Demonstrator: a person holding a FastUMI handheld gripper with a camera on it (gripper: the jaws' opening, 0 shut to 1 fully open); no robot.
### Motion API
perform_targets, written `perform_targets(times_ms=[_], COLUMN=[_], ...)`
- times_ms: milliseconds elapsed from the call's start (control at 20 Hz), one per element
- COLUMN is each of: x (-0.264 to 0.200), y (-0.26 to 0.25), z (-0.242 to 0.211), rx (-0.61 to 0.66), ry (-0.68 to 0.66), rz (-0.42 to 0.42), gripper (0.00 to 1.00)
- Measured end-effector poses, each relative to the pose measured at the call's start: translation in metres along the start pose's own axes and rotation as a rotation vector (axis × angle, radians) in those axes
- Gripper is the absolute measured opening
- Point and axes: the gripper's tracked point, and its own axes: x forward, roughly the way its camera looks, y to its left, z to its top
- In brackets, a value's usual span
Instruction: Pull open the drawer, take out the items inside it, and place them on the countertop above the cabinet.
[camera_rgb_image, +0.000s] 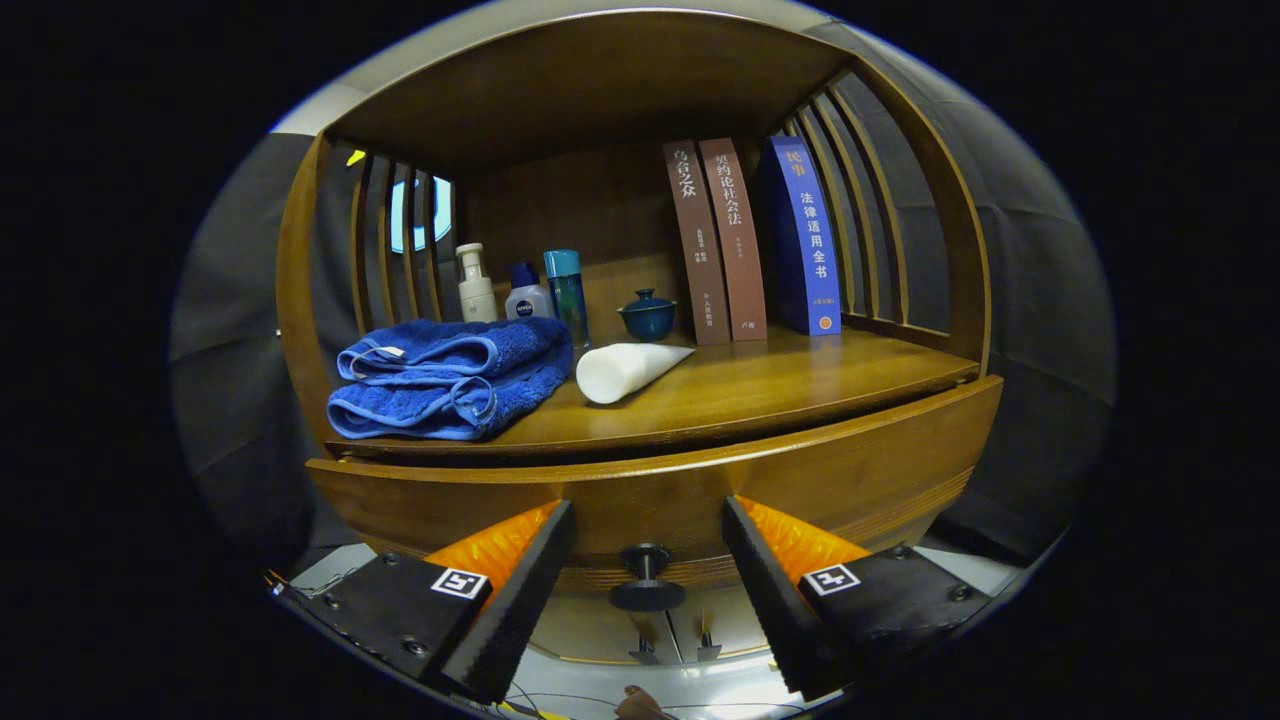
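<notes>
A wooden cabinet has a drawer (800, 480) with a curved front just ahead of my fingers; a thin dark gap runs along its top edge. Its dark round knob (647, 580) sits low on the front, right between my two fingers with space on each side. My gripper (648, 520) is open and touches nothing. Above the drawer lies the wooden countertop (800, 375). On it rest a folded blue towel (450, 380) at the left and a white tube (625, 368) lying on its side near the middle. The drawer's inside is hidden.
At the back of the countertop stand a white pump bottle (475, 285), a small white-and-blue bottle (527, 297), a tall blue bottle (566, 290), a dark blue lidded cup (648, 314) and three upright books (750, 240). Slatted wooden sides close the shelf left and right.
</notes>
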Motion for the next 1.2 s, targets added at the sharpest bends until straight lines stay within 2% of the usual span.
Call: perform_targets(times_ms=[600,950,1200], x=[0.007,-0.032,-0.085], y=[0.003,0.001,0.018], z=[0.002,0.061,0.119], rx=[0.019,-0.012,-0.052], ry=[0.006,-0.092,-0.167], rz=[-0.003,0.01,0.041], gripper=[1.0,0.99,0.99])
